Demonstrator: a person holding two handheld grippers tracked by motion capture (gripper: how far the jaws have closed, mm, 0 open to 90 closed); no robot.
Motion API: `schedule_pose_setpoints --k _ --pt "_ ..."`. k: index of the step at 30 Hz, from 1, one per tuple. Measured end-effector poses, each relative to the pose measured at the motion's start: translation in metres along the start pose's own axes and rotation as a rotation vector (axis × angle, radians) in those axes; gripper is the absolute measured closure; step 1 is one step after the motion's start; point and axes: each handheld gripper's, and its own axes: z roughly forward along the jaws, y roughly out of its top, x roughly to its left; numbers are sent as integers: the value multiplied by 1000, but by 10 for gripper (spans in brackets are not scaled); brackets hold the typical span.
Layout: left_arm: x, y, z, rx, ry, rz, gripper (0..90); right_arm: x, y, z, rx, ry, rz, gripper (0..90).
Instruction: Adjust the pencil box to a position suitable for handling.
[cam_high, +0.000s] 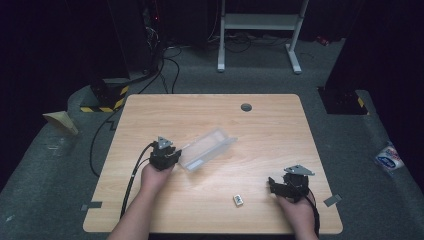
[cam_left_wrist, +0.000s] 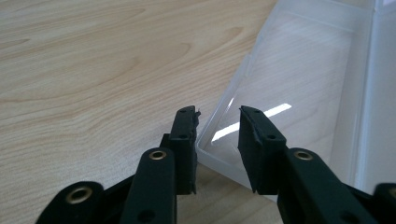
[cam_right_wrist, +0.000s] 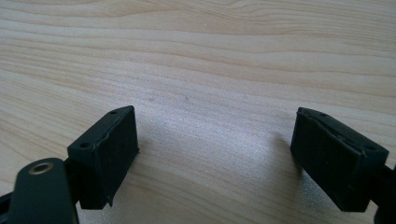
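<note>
A clear plastic box (cam_high: 207, 149) lies open-topped near the middle of the wooden table (cam_high: 200, 110), slanting from lower left to upper right. My left gripper (cam_high: 178, 154) is at its near left end. In the left gripper view the gripper (cam_left_wrist: 217, 116) straddles a corner of the box (cam_left_wrist: 299, 56): the left jaw touches the outside of the wall and the right jaw stands inside, shut on that corner. My right gripper (cam_high: 272, 184) rests at the table's front right, open. Its jaws (cam_right_wrist: 215, 114) stand wide over bare wood.
A small white block (cam_high: 238, 200) lies on the table between the two hands, near the front edge. A round grey grommet (cam_high: 246, 107) sits at the table's far side. A white metal frame (cam_high: 260, 22) and cables stand on the floor beyond.
</note>
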Motion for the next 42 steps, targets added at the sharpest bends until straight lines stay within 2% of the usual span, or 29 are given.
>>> schedule_pose_setpoints --k 6,14,18,25,31,36,38,42 --pt "-5 -3 -5 4 -7 6 681 0 0 0 3 -2 1 146" --pt "-14 -15 -16 -17 -29 5 677 1 0 0 4 -1 4 146" --pt "-20 -20 -22 -23 -37 28 668 1 0 0 4 -1 3 148" --pt "-31 -27 -32 -46 -62 28 651 1 0 -1 4 1 2 153" --pt "-39 -31 -39 -44 -74 54 644 1 0 -1 3 5 3 159" --pt "-46 -38 -43 -77 -95 27 639 0 0 -1 0 10 -2 159" --pt "-48 -36 -44 -82 -103 28 639 0 0 -1 1 10 0 160" --pt "-56 -36 -46 -71 -123 71 637 0 0 -1 -2 8 -4 165"
